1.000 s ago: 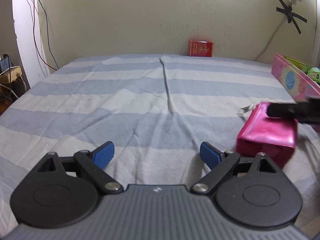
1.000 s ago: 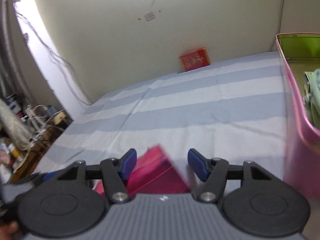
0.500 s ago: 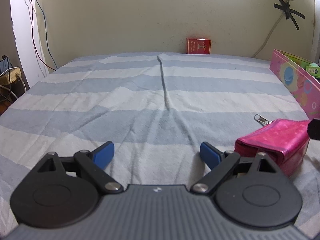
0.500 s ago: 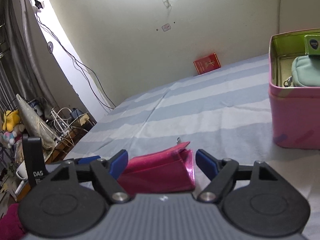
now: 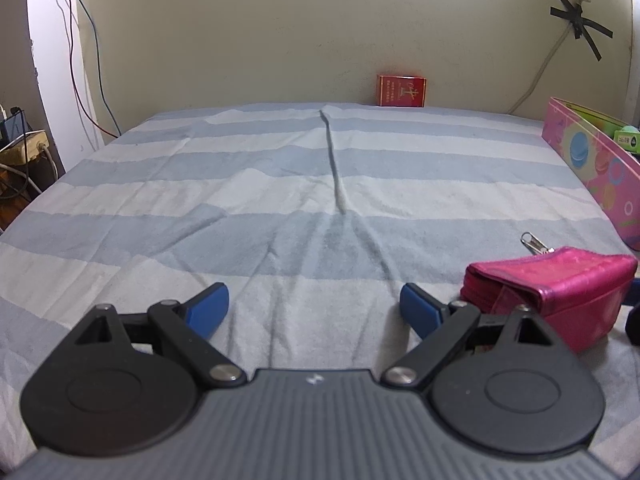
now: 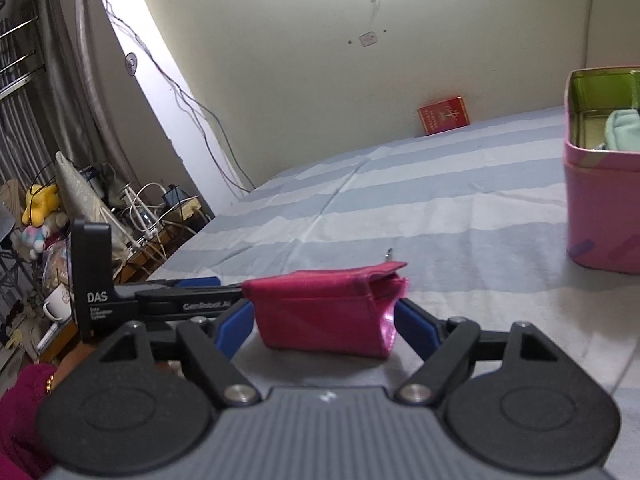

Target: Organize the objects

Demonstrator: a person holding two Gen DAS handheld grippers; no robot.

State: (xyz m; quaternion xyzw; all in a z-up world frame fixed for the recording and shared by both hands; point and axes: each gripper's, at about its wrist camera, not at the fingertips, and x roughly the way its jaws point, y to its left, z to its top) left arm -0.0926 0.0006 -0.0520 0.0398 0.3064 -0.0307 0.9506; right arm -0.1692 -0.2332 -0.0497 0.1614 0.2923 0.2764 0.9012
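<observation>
Between your right gripper's blue pads the shiny magenta zip pouch now rests on the striped bedcover, jaws opening, grip released. It sits outside the pink tin box at two o'clock, so re-grasping seems needed. Your left gripper gapes empty.

Left gripper wide open, angled down, right gripper jaws opening
</observation>
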